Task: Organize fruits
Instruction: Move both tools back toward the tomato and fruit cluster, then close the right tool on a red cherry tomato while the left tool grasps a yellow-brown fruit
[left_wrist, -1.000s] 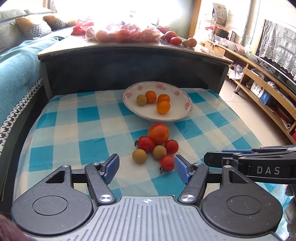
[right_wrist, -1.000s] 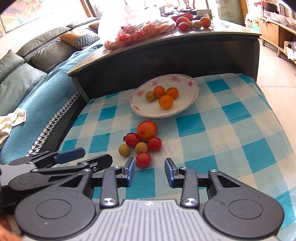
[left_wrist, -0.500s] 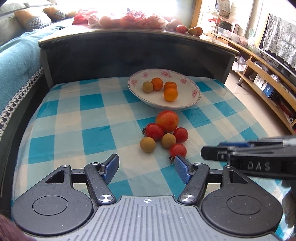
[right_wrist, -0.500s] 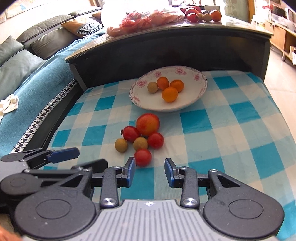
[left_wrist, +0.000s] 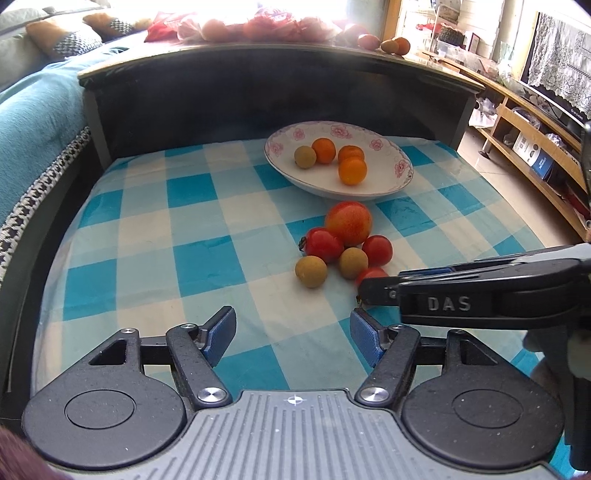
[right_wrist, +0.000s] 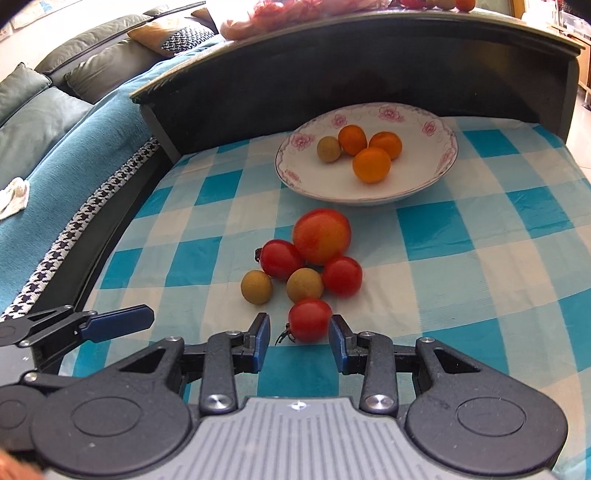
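The flowered bowl is sitting near the far edge of the checked bench, holding three oranges and one brown longan. Six loose fruits are lying just before it. The right tongs are standing spread around the nearest cherry tomato, not pinching it. The left tongs are hanging spread and empty.

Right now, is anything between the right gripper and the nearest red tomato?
No. The right gripper is open, and the nearest red tomato already lies between its fingers on the checked cloth, with nothing visible in the gap.
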